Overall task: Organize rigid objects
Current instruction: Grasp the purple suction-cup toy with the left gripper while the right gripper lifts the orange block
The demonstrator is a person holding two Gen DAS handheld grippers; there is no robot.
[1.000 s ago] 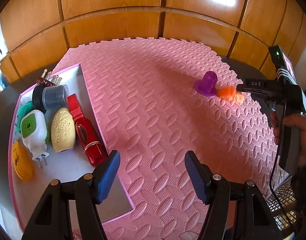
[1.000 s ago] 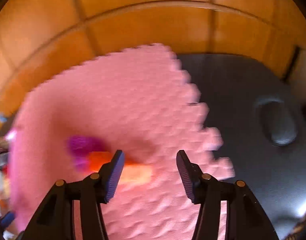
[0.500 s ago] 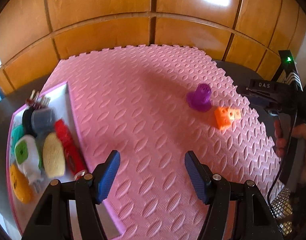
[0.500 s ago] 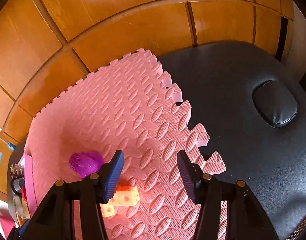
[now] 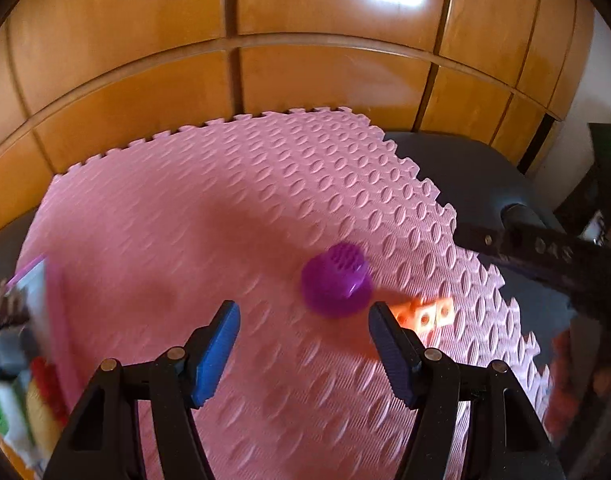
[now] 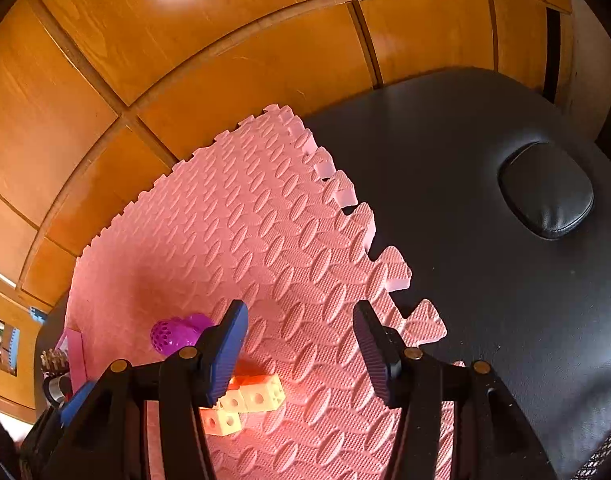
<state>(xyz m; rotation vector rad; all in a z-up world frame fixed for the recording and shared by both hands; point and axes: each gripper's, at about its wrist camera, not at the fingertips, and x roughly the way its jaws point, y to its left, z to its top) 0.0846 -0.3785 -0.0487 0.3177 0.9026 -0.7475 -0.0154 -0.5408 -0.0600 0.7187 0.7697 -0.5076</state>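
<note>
Pink mat [image 5: 233, 216] covers part of black worktop [image 6: 485, 240]. Left tongs [image 5: 303, 340] wide open, empty, above mat. Right tongs [image 6: 299, 340] wide open, empty. Purple cup [image 5: 336, 285] on mat centre; orange blocks [image 5: 427, 316] just beside it, toward mat's toothed edge.

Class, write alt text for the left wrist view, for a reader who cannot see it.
An open left claw faces a purple perforated cap-shaped toy standing on a pink foam mat, with orange cube blocks just right of it. A pink-edged tray of blurred items sits at the left edge, and the right claw's dark body enters from the right.
</note>
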